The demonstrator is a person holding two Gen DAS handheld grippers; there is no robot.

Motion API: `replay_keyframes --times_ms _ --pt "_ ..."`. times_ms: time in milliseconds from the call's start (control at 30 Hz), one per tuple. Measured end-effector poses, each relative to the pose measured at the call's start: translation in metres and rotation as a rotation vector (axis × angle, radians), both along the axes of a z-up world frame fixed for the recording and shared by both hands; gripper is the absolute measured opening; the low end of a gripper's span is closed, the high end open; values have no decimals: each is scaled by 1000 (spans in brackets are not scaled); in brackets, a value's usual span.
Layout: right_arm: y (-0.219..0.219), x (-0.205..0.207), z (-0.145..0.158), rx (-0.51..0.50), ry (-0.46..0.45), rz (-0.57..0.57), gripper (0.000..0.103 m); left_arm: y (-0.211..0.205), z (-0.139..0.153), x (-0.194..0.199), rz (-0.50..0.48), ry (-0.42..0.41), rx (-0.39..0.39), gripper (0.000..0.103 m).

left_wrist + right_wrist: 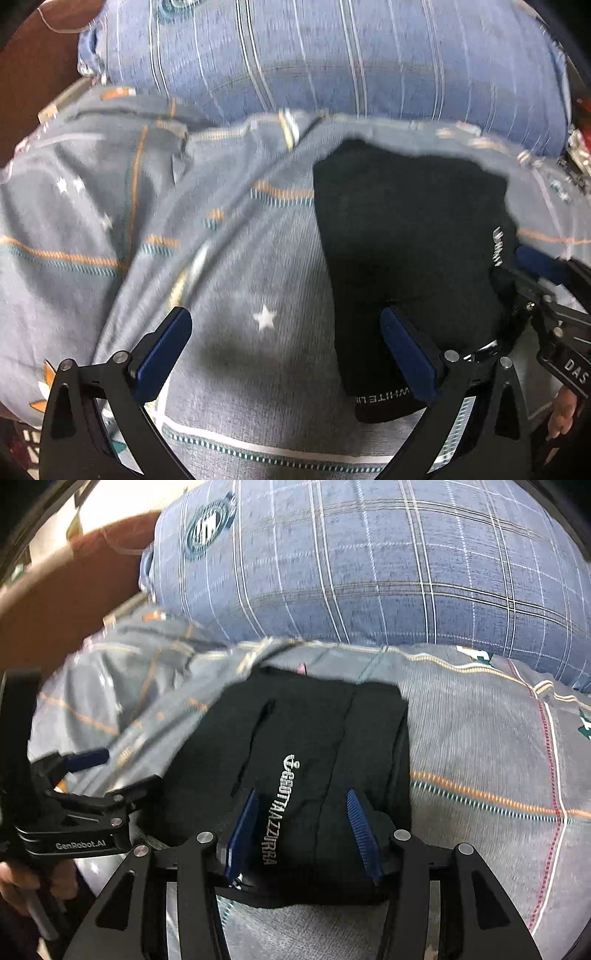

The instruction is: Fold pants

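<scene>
The black pants point(410, 236) lie folded into a compact bundle on a grey patterned bed sheet point(229, 258), with white lettering on the fabric. My left gripper point(286, 325) is open at the bundle's left edge; its right finger overlaps the pants, its left finger is over bare sheet. In the right wrist view the pants point(314, 738) fill the middle. My right gripper point(303, 805) is open, its two blue pads straddling the near end of the bundle. The left gripper also shows at the left of the right wrist view point(110, 771).
A blue plaid pillow point(369, 561) lies along the far side of the bed, right behind the pants. A brown headboard or wall point(62, 602) is at the far left. A hand point(22, 882) holds the left gripper's handle. The right gripper's body point(554, 314) shows at the right edge.
</scene>
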State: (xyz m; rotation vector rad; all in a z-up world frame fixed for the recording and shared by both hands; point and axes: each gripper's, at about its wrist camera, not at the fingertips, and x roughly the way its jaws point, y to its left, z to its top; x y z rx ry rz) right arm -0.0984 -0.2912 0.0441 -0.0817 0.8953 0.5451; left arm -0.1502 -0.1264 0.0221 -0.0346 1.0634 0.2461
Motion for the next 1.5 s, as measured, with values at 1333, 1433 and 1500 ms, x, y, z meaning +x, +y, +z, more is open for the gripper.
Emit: replay_keyframes --times_ms 1333,1433,1500 --pt "-27 -67 59 -31 -110 -78 76 -16 82 -88 -39 -257 106 103" --pt "-23 -75 68 -39 -117 -85 77 -14 94 -94 -30 -286 91 103" --pt "-19 -82 75 -46 -129 -86 77 -14 100 -98 -26 -306 99 103"
